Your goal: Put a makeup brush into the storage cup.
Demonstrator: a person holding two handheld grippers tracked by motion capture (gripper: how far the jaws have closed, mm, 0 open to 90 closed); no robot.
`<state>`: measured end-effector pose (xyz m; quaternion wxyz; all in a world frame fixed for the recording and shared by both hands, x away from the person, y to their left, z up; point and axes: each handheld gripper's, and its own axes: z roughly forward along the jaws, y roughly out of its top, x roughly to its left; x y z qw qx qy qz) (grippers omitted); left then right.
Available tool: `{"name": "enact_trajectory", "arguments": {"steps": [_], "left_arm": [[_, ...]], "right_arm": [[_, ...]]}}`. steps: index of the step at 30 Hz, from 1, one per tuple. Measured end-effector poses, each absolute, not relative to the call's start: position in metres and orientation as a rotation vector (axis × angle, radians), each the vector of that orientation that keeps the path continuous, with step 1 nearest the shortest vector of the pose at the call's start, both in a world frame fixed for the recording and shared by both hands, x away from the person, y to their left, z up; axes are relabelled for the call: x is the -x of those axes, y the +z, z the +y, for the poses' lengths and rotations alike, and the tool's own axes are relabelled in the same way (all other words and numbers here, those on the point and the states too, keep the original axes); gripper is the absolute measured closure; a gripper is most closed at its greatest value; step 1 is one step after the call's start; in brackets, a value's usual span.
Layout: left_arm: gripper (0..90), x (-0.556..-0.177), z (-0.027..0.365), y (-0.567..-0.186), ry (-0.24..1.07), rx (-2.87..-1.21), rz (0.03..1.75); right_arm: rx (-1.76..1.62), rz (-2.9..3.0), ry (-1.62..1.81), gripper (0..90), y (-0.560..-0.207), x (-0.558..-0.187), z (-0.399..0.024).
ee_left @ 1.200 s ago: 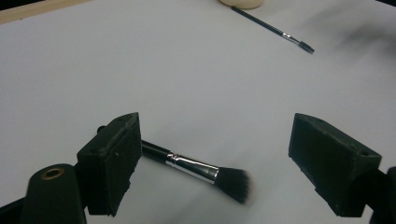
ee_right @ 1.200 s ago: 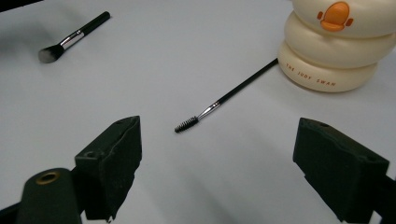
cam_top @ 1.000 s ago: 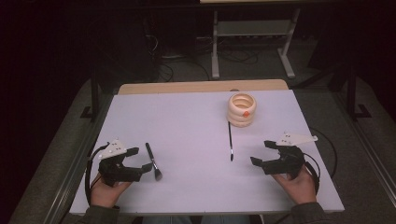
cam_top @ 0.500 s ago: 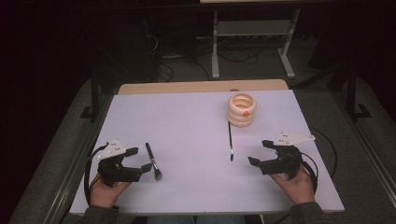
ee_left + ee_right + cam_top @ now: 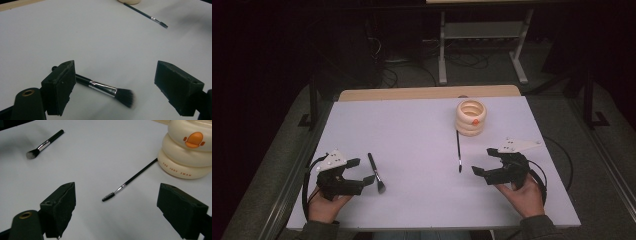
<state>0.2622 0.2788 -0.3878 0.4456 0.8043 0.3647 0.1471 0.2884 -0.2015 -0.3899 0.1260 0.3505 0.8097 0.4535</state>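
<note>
Fingers of both grippers gape wide, empty: left gripper [image 5: 362,173] beside the black-handled fluffy makeup brush [image 5: 375,173], right gripper [image 5: 486,161] near the thin black spoolie wand [image 5: 458,150] on the white tabletop [image 5: 412,135]

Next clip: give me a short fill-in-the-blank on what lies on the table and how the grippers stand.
1. Both the left gripper and the right gripper have their jaws ____.
2. The fluffy brush lies in front of the ____ gripper.
3. The thin spoolie lies with its handle end next to the ____-coloured ringed holder.
4. The holder carries an ____ duck mark.

Missing words: open; left; cream; orange
</note>
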Motion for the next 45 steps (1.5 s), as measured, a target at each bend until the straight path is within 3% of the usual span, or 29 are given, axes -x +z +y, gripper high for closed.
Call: {"name": "enact_trajectory", "arguments": {"steps": [45], "left_arm": [[17.0,-0.26,0.28,-0.384,0.371,-1.969,0.874]], "right_arm": [[-0.842,2.591,1.215,17.1,-0.348,-0.318,-0.109]]}}
